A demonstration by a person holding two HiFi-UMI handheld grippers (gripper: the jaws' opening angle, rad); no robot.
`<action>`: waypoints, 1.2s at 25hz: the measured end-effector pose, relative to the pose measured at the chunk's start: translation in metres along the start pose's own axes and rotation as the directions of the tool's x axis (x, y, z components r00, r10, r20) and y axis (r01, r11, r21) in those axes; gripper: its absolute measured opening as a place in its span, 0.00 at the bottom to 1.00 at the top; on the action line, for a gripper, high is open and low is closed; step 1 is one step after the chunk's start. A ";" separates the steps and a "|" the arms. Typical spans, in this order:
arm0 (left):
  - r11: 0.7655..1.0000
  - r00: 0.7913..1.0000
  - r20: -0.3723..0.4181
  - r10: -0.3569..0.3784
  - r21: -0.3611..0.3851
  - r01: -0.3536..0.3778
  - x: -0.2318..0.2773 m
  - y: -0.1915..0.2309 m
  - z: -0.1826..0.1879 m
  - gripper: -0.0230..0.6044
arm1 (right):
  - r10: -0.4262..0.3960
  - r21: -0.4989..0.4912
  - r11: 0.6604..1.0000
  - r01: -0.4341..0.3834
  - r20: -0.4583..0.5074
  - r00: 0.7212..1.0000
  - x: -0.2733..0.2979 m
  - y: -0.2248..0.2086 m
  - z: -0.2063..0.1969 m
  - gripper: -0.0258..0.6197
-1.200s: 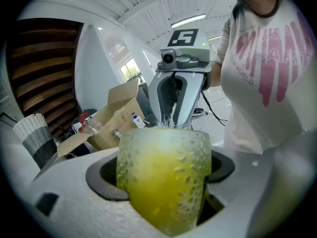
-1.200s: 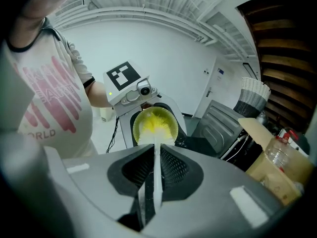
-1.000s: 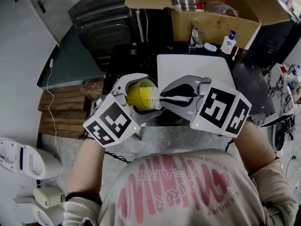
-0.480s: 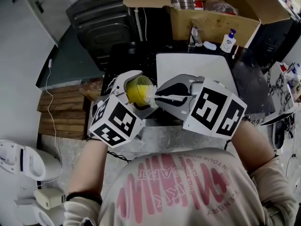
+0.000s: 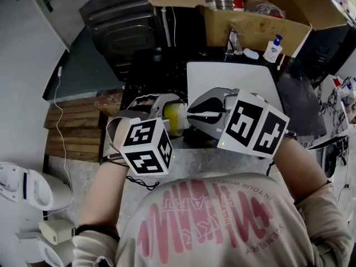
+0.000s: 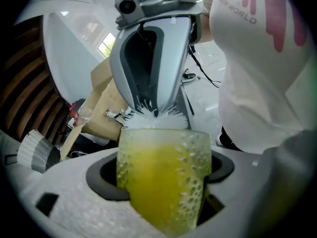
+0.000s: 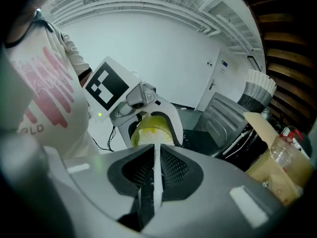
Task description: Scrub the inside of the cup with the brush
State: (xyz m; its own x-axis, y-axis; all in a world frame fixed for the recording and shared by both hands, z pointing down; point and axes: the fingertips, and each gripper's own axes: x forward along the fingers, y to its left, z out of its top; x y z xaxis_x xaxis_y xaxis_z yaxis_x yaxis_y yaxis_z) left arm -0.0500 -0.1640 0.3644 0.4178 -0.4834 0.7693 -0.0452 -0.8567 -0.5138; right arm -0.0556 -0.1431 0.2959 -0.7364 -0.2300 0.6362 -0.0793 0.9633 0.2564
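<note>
The only writing that reads clearly is on the person's shirt [image 6: 267,48], where the left gripper view shows "WORLD" in pink; the same pink print runs upside down across the chest in the head view and is too distorted there to read in full. The pump bottle [image 5: 271,50] beside the cardboard box [image 5: 250,21] at the far edge of the table carries a blue label too small to read. Since half a second ago the left hand-held gripper [image 5: 167,117] has rolled at the wrist: its marker cube [image 5: 146,152] now turns a corner toward the head camera and sits a little lower and further right, and the cup [image 6: 163,177], whose open mouth showed plainly before, now lies side-on and half hidden under the upper jaw. The right hand-held gripper [image 5: 196,114] has hardly shifted. Both forearms reach forward from the bottom of the head view and the two tools point at each other, tip to tip, above the near edge of the table [image 5: 192,163]. The left jaws are closed on the yellow, bumpy, see-through cup, clamping its sides. The right jaws are pressed together on the thin white handle of the brush [image 7: 157,177], which runs straight out between them. Its white bristles sit at the cup's mouth, fanning out just past the rim in the left gripper view.
</note>
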 end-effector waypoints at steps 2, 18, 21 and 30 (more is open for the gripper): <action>1.000 1.000 -0.032 -0.001 0.030 0.002 0.003 -0.002 -0.004 0.68 | 0.005 -0.020 1.000 -0.005 -0.019 1.000 0.003 0.000 -0.002 0.12; 1.000 0.994 -0.102 0.025 0.002 -0.025 0.008 0.006 -0.016 0.68 | -0.082 -0.231 0.971 0.059 -0.093 0.992 0.003 0.007 0.009 0.11; 0.998 0.994 -0.098 0.039 -0.039 -0.043 0.012 0.008 -0.016 0.69 | -0.094 -0.257 0.965 0.062 -0.114 0.989 0.004 0.009 0.006 0.11; 0.973 0.996 0.001 0.086 -0.213 -0.084 0.009 0.023 -0.013 0.69 | -0.097 -0.254 0.965 0.066 -0.113 0.989 0.003 0.011 0.001 0.11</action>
State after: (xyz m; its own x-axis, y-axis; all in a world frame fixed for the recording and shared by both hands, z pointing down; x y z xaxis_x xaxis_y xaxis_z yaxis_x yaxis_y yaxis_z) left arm -0.0587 -0.1906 0.3644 0.4133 -0.5550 0.7219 -0.2726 -0.8318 -0.4835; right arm -0.0595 -0.1332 0.3000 -0.6448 -0.3367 0.6862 0.0456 0.8792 0.4743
